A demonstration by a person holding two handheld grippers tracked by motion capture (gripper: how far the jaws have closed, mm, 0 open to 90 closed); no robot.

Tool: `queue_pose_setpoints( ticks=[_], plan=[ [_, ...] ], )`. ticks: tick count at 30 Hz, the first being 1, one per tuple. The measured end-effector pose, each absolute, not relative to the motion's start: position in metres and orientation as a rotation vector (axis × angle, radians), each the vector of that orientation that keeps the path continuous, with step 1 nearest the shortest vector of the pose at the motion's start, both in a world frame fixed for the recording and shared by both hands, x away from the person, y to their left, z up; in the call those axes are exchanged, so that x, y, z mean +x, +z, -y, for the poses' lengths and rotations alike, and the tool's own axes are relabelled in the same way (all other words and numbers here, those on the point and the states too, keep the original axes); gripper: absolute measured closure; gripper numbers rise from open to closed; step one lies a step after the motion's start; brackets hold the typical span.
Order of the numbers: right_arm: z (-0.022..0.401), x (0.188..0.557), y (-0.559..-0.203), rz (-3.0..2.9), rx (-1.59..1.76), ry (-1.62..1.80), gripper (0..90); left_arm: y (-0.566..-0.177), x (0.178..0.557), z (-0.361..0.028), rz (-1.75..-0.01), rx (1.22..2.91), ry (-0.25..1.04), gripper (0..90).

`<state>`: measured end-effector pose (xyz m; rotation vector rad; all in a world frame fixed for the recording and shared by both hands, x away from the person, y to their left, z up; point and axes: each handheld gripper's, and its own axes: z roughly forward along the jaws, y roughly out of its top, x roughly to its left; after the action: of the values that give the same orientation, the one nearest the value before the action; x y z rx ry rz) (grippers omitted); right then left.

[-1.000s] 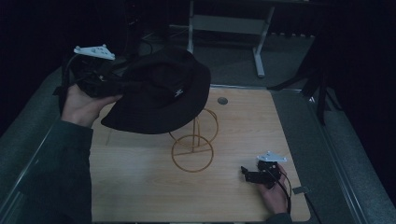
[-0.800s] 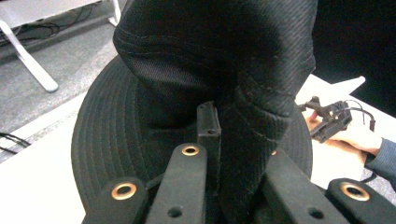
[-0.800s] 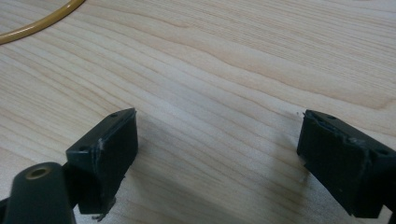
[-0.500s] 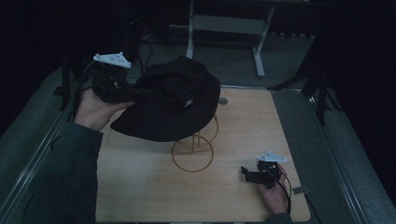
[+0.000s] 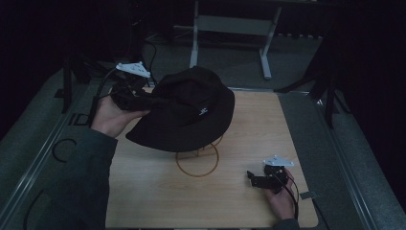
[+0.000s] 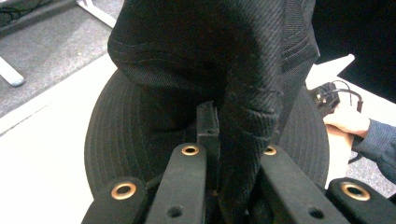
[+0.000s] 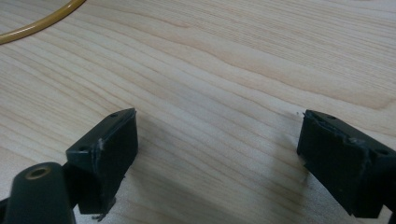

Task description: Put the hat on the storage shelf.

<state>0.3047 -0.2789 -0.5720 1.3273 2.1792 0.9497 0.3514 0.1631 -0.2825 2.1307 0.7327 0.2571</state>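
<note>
High view, nearest edge first: the right claw (image 5: 261, 181) rests low on the wooden counter (image 5: 249, 129), held in the person's right hand (image 5: 280, 199), with its grey three-cornered plate (image 5: 278, 161) on top and a cable trailing back toward the wrist. It sits near the brass ring stand (image 5: 197, 162), on that stand's right and toward the person. In the right gripper view its two black jaws stand wide apart with nothing between them, only pale wood grain under them, and a curve of the stand's yellow ring (image 7: 39, 23) crosses the top left corner.

The brass ring stand rests near the middle of the counter; its round base lies flat on the wood and its upper part is hidden under the hat.

Above the stand hangs a black bucket hat (image 5: 184, 111), tilted, its brim low toward the stand and its crown up and away, a small white mark on its side. Left of the stand, the left claw (image 5: 143, 98) grips the hat's edge, carried in the person's left hand (image 5: 111, 117) with a dark sleeve (image 5: 72, 187) behind it. In the left gripper view the jaws are closed tight on a fold of the black twill fabric (image 6: 243, 140).

Beyond the stand, past the counter's far edge, grey table legs (image 5: 230, 33) stand on the dim floor.
</note>
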Motion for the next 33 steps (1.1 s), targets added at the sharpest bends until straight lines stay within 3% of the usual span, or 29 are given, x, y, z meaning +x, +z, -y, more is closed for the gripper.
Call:
queue_pose_setpoints(
  ticks=[33],
  plan=[
    [0.279,0.305,-0.572,-2.180,1.326,0.949,12.3,-0.321,0.353,-0.125,-0.650,2.359,0.192,86.6]
  ],
)
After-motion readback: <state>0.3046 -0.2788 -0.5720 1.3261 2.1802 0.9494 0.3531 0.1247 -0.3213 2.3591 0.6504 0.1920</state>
